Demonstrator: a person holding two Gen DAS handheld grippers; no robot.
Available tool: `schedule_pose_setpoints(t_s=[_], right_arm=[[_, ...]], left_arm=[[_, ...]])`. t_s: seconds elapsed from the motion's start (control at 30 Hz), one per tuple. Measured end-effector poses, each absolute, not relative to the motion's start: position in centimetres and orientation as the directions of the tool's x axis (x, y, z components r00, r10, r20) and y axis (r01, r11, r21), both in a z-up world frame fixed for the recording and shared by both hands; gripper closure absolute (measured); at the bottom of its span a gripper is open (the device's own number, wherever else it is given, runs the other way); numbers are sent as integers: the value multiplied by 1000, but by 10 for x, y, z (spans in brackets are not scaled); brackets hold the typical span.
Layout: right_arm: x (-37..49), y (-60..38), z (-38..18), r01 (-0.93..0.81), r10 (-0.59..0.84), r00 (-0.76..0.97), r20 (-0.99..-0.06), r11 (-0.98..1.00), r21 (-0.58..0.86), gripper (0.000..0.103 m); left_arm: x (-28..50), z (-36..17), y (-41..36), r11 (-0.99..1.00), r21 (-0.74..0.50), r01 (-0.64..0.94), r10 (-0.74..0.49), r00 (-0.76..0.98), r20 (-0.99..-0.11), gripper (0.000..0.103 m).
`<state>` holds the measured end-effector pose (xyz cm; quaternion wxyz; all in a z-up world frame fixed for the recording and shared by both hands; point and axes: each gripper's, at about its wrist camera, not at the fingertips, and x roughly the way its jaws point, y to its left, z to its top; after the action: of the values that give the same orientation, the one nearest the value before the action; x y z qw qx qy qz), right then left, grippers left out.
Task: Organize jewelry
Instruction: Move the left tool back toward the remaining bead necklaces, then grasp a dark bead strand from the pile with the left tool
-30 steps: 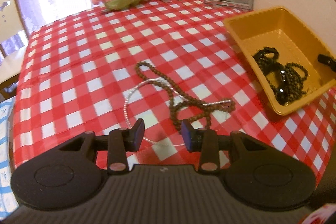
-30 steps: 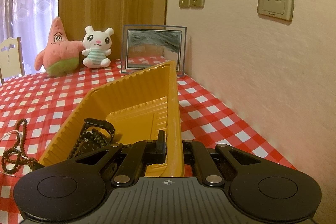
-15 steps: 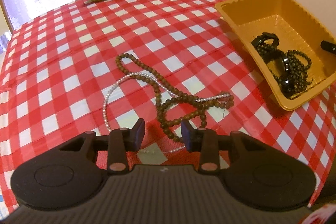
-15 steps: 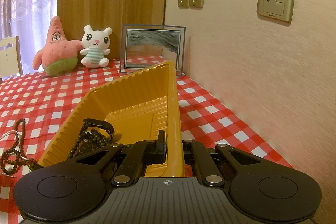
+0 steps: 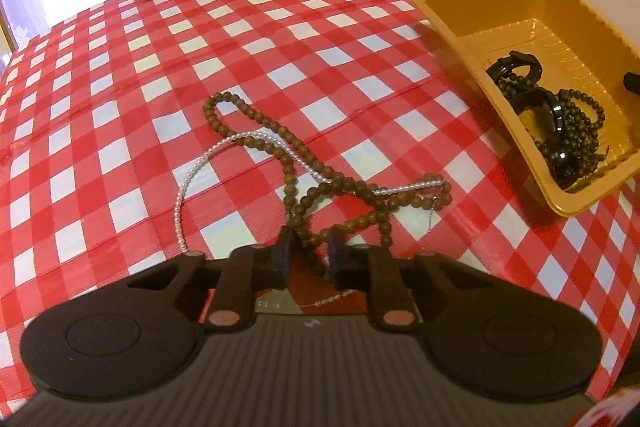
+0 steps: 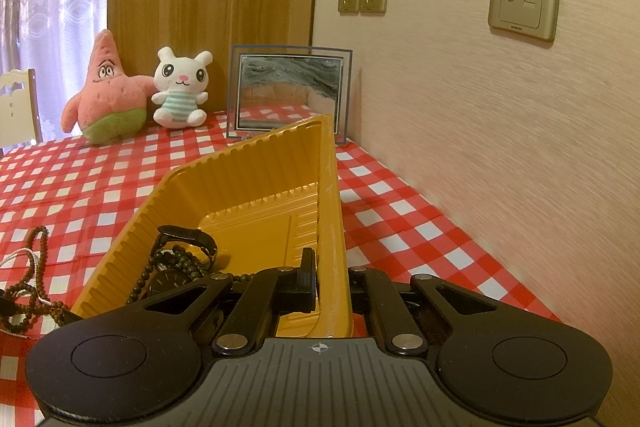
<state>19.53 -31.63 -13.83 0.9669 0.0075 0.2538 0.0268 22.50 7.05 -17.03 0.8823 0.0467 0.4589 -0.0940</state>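
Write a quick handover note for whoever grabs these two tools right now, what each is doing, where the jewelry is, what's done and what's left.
Left tool: jaws have just been closing around a strand of the brown bead necklace; firm pinch not confirmed.
Right tool: shut on the wall of the yellow tray, holding it tilted.
Done: a watch and dark beads lie in the tray.
Left: the brown necklace and the pearl necklace lie tangled together on the checked tablecloth. Lift them into the tray, then set it flat.

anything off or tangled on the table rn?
Yes. The brown bead strand and the pearl necklace lie crossed over each other on the tablecloth, outside the yellow tray. The left gripper has just been closing around a brown loop, so the pearls may drag along.
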Motion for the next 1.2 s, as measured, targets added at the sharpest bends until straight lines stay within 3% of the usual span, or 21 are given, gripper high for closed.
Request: schedule_pose_setpoints(t_s=[0.07,0.6,1.2], right_arm=[[195,-316,-138,-48,56,870,-490,998,29,98],[195,-315,-138,-46,54,870,-491,999,29,98],[193,-310,-134,-57,56,873,-485,998,11,98]], left_arm=[[224,-169,72,979,-11,204,-126,562,-818,97],[204,-98,92,982,-90,165,-178,666,-725,97],[203,-43,50,951,-142,276,-300,702,-646,97]])
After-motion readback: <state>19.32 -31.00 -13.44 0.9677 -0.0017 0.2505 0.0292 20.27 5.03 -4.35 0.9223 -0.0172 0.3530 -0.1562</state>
